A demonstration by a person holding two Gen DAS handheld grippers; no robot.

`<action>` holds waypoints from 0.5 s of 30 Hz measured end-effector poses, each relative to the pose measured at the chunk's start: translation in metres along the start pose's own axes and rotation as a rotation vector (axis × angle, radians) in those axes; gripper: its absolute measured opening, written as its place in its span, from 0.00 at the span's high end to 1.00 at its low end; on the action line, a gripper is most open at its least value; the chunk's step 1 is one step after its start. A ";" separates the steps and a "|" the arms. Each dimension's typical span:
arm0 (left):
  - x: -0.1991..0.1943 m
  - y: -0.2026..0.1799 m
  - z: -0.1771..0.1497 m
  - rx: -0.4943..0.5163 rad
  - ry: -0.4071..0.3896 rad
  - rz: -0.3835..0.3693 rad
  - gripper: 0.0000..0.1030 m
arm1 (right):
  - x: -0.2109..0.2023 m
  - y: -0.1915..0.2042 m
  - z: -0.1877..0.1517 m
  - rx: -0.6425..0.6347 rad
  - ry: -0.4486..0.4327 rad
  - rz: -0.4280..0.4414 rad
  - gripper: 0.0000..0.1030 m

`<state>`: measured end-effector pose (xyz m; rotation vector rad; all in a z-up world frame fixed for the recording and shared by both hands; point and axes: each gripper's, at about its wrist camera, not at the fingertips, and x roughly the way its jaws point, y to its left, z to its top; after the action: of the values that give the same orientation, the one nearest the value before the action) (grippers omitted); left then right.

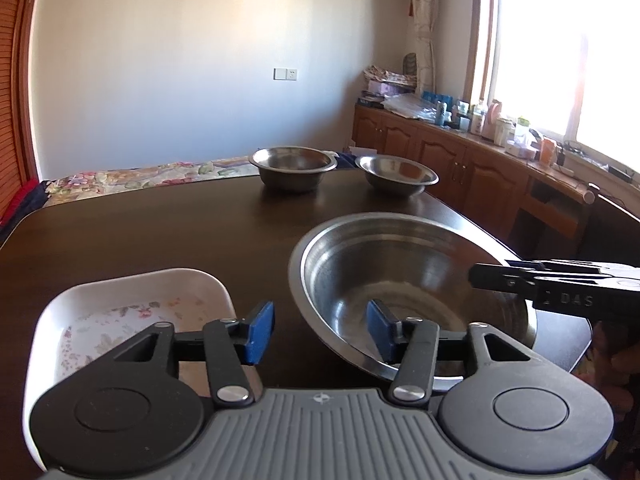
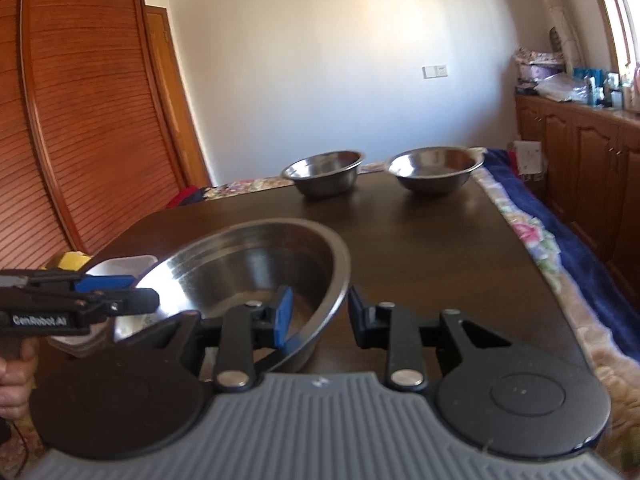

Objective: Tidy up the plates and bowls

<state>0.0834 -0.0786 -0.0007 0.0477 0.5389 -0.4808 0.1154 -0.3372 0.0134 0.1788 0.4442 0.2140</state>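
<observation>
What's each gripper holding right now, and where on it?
Nothing clamped. Left gripper and right gripper are both open, straddling opposite rims of the large round stainless steel bowl, one finger inside, one outside.

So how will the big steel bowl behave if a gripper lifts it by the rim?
The big steel bowl looks rigid, thin-walled, probably light. Its polished rim may slip between the pads. Held at one edge, it would likely tilt.

My left hand-held gripper [image 1: 320, 332] and right hand-held gripper [image 2: 320, 316] had black linkages, blue pads [image 1: 262, 330], silver rivets, ribbed grey bases; one read "GenRobot.AI".
</observation>
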 end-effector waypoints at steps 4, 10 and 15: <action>-0.004 0.005 0.005 -0.005 -0.018 0.012 0.42 | -0.008 -0.006 0.008 -0.009 -0.024 -0.013 0.67; -0.004 0.010 0.024 0.009 -0.048 0.029 0.38 | -0.009 -0.014 0.035 -0.054 -0.051 -0.031 0.64; 0.009 0.014 0.047 0.028 -0.064 0.031 0.37 | -0.004 -0.017 0.066 -0.107 -0.082 -0.032 0.61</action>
<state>0.1185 -0.0782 0.0340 0.0668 0.4680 -0.4583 0.1435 -0.3629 0.0696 0.0749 0.3532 0.1975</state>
